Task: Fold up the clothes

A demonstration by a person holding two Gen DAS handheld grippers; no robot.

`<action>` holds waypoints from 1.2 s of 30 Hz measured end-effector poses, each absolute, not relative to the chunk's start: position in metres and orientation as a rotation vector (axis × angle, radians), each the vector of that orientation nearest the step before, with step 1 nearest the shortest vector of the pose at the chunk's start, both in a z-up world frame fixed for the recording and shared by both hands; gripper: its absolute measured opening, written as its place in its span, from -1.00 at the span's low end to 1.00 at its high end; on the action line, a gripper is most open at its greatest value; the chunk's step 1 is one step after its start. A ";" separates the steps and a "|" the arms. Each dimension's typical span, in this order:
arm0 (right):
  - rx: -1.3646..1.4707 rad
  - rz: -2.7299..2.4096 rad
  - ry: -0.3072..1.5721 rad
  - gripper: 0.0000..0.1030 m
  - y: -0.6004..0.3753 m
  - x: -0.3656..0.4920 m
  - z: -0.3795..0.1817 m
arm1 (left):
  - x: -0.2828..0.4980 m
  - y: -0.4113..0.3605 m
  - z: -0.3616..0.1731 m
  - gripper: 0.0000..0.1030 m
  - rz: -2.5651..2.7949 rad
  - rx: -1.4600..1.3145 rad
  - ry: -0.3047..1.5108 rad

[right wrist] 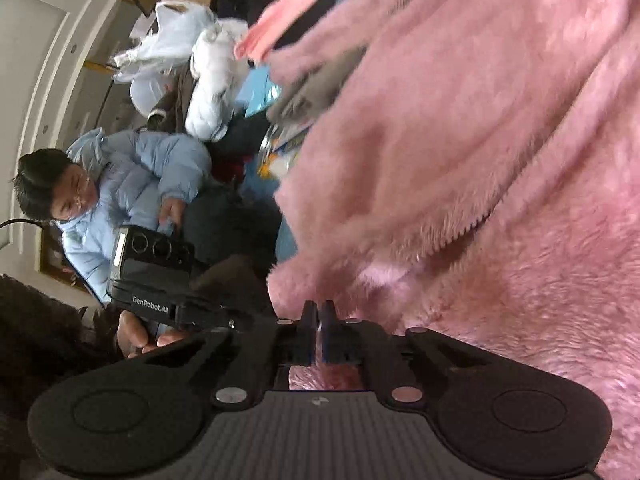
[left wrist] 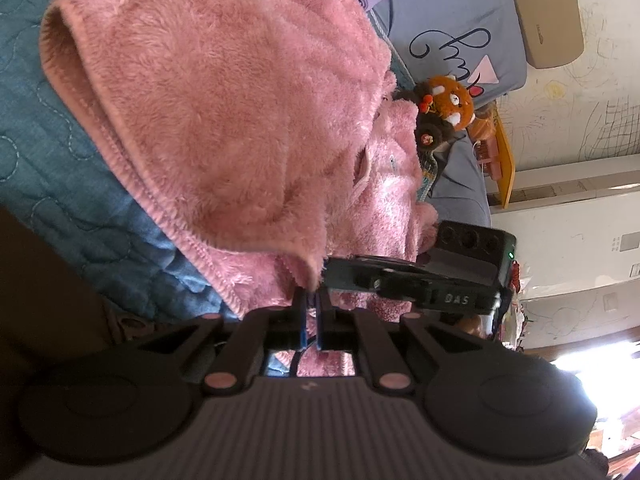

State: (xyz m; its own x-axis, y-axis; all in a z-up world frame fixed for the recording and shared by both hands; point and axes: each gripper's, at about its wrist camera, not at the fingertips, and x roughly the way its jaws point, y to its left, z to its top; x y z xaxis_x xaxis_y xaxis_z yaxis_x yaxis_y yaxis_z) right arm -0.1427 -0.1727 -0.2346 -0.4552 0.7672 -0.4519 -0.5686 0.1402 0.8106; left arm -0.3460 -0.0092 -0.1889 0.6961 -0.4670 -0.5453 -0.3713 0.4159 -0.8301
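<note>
Currently, both the left tongs (left wrist: 311,300) and the right tongs (right wrist: 319,314) are pinching edges of the pink fleece garment (left wrist: 224,120), which is hanging bunched over the blue quilt (left wrist: 60,152), leaving its fold unfinished.

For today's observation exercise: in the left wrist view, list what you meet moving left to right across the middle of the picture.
Blue quilted bedspread → pink fleece garment → brown-and-orange plush toy → yellow-edged board → scribbled white wall.
</note>
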 end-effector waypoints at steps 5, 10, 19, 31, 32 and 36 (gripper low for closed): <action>0.179 1.513 1.260 -0.94 -0.183 -0.159 -0.217 | -0.345 -0.009 -0.189 -0.88 -0.068 -1.187 0.842; 0.164 1.462 1.203 -0.94 -0.195 -0.178 -0.212 | -0.344 -0.009 -0.189 -0.88 -0.071 -1.192 0.835; 0.368 1.360 1.096 -0.94 -0.219 -0.200 -0.212 | -0.338 -0.011 -0.189 -0.64 -0.087 -1.183 0.839; 0.132 1.266 0.977 -0.25 -0.222 -0.225 -0.206 | -0.339 -0.010 -0.190 -0.90 -0.061 -1.183 0.846; 0.083 1.286 0.968 -0.21 -0.220 -0.226 -0.206 | -0.339 -0.010 -0.190 -0.90 -0.062 -1.182 0.847; 0.007 1.391 0.980 -0.11 -0.211 -0.216 -0.206 | -0.339 -0.011 -0.190 -0.90 -0.063 -1.178 0.848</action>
State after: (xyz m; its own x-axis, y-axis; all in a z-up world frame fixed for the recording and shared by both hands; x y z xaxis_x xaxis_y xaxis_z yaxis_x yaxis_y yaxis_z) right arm -0.2162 -0.2105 -0.2060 -0.1303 0.8130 -0.5675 -0.8076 0.2450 0.5364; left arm -0.3390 -0.0109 -0.1899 0.6974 -0.4608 -0.5489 -0.3746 0.4186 -0.8274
